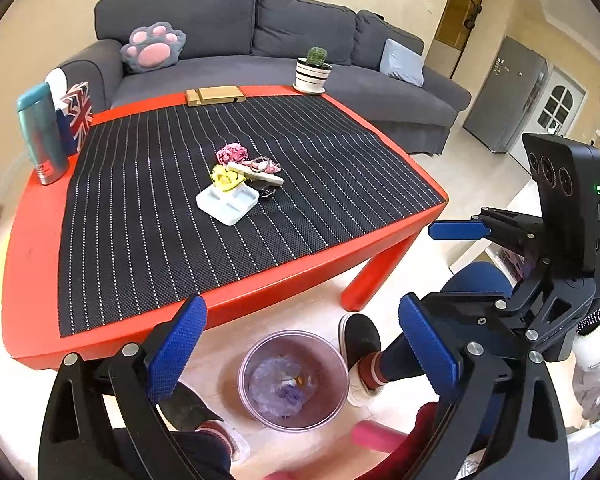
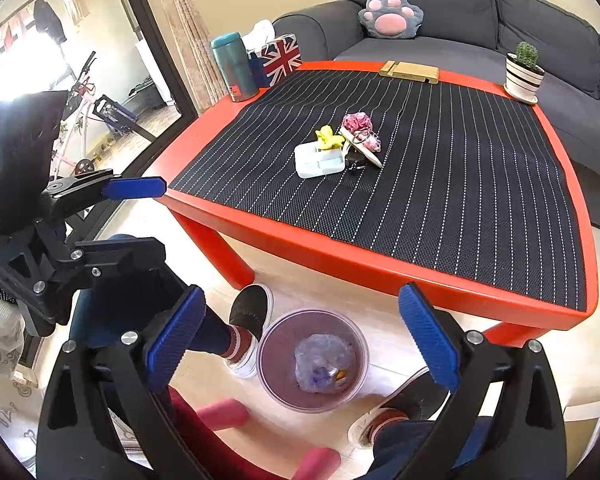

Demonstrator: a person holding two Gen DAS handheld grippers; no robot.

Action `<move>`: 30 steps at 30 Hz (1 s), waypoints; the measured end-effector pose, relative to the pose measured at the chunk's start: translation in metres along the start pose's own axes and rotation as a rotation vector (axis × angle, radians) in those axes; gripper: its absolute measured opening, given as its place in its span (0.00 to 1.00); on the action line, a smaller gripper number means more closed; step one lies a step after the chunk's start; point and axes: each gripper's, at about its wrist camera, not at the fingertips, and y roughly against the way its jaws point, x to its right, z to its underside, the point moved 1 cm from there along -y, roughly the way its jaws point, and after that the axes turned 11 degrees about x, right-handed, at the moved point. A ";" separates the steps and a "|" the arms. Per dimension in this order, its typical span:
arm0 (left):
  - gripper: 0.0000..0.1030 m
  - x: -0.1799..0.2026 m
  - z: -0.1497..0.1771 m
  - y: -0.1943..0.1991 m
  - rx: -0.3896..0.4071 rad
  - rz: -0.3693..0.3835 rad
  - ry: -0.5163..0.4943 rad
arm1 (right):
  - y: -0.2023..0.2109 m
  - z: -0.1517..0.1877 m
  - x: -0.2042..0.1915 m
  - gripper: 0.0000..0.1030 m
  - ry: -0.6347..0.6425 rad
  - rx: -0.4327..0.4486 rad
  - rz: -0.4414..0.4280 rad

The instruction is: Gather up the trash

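A clear plastic bin stands on the floor in front of the red table, with a crumpled plastic bag inside. My left gripper and right gripper both hover above the bin, side by side, open and holding nothing. In the middle of the table's black mat lie a pink paper wad, a yellow wrapper, a white tray and a white strip with a key ring.
A person's slippered feet flank the bin. A teal flask, a flag-print tissue box, a wooden stand and a potted cactus stand along the table's far edge. Behind it is a grey sofa.
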 end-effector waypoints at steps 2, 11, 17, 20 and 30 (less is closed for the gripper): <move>0.91 -0.001 0.000 0.000 0.000 -0.002 0.003 | 0.000 0.000 0.000 0.93 0.001 -0.001 0.001; 0.92 -0.004 0.001 0.001 0.002 -0.005 0.010 | 0.000 -0.002 -0.001 0.93 -0.005 -0.002 0.003; 0.92 -0.011 -0.003 0.000 0.009 -0.007 0.027 | -0.001 -0.008 0.003 0.94 -0.006 0.002 0.008; 0.92 -0.016 -0.009 -0.002 0.015 -0.009 0.032 | -0.002 -0.012 0.006 0.94 -0.006 0.003 0.013; 0.92 -0.041 -0.046 -0.031 -0.013 -0.025 -0.009 | -0.013 -0.032 0.024 0.94 -0.020 -0.001 0.025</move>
